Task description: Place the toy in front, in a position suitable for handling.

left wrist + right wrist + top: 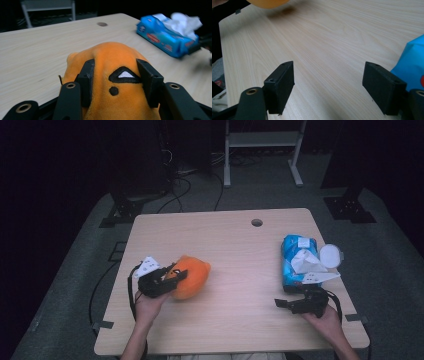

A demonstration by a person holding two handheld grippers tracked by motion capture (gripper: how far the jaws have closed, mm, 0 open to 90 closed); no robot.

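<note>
Pinching a soft orange plush toy (pixel 192 276), the left gripper (pixel 172 279) sits at the left part of the light wooden table (pixel 235 250) in the high view. In the left gripper view its 2 black jaws press into both sides of the orange plush toy (pixel 110 75), and the fabric bulges a little between them. A black embroidered triangle with a white centre (pixel 124 75) and a small black dot (pixel 113 91) are on the plush surface between the jaws. The toy is near the left edge of the table, and its far end points to the middle of the table. I cannot tell if the toy touches the wood or is a little above it.

The right gripper (pixel 287 303) is at the right part of the table, near the front edge, in the person's right hand (pixel 325 317). In the right gripper view its 2 jaws are spread wide, with only bare wood between them.

A blue plastic pack of tissues (pixel 296 262) lies just beyond the right gripper, and white tissue (pixel 307 262) sticks out of its top. A round white lid-like object (pixel 331 255) is just beside the pack, on its right side. The toy and the pack are well apart. A small round hole (pixel 257 222) is near the far edge of the table.
</note>
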